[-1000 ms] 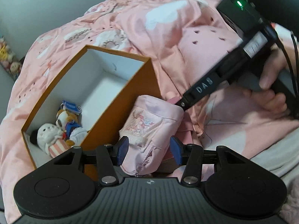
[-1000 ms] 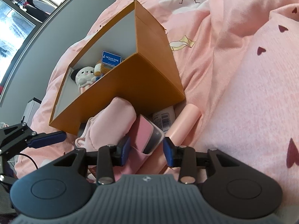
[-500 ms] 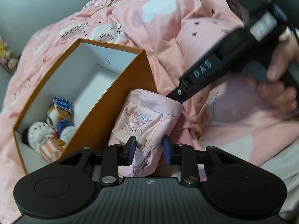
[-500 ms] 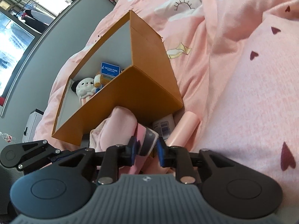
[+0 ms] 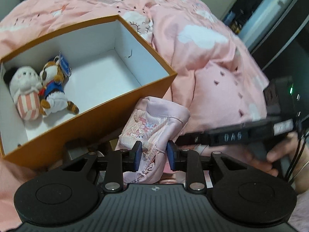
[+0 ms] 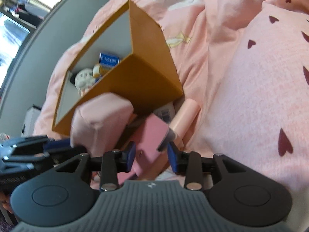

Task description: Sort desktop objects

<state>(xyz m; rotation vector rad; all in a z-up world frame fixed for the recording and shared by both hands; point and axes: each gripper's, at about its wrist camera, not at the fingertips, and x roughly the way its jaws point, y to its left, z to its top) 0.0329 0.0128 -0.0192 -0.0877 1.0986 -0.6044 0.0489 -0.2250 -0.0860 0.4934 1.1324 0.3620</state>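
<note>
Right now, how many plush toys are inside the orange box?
2, both at the left end of the orange box: a white plush in striped pants against the wall, and a brown raccoon plush in blue touching it. Smaller ones could be hidden.

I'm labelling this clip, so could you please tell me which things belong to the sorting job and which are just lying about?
Part of the job:
- orange box
- two plush toys already inside it
- pink pouch in the left claw, closing
- pink case between the opening right claw
- peach tube

Just lying about:
- pink quilt
- heart-print pillow
</note>
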